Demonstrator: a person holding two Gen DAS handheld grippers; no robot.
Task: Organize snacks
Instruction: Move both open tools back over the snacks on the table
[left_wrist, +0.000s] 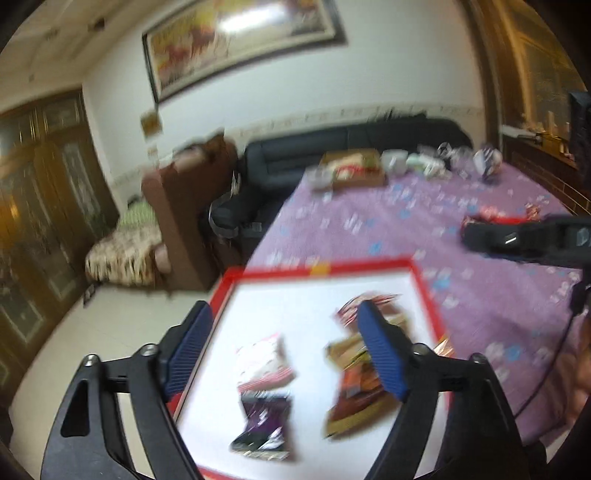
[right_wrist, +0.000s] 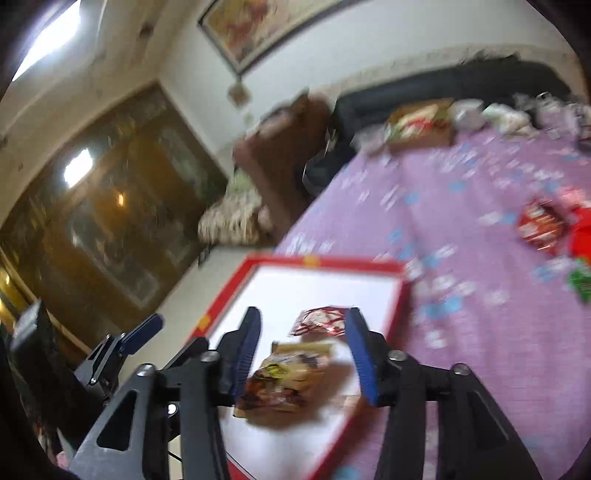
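A red-rimmed white tray (left_wrist: 317, 268) lies at the near left corner of the purple table. In it lie a white-pink packet (left_wrist: 263, 360), a dark purple packet (left_wrist: 264, 430) and a pile of brown-orange packets (left_wrist: 356, 384). My left gripper (left_wrist: 284, 332) is open and empty above the tray. My right gripper (right_wrist: 301, 334) is open over the tray (right_wrist: 321, 263), above a brown-yellow packet (right_wrist: 286, 376) and a red-white packet (right_wrist: 319, 320). The right gripper also shows in the left wrist view (left_wrist: 524, 242), the left one in the right wrist view (right_wrist: 142, 334).
Loose red packets (right_wrist: 541, 225) and a green one (right_wrist: 581, 282) lie on the purple cloth (right_wrist: 461, 206) to the right. A cardboard box (left_wrist: 354, 168) and white bowls (left_wrist: 395, 160) stand at the far end. A black sofa (left_wrist: 332, 142) lies beyond.
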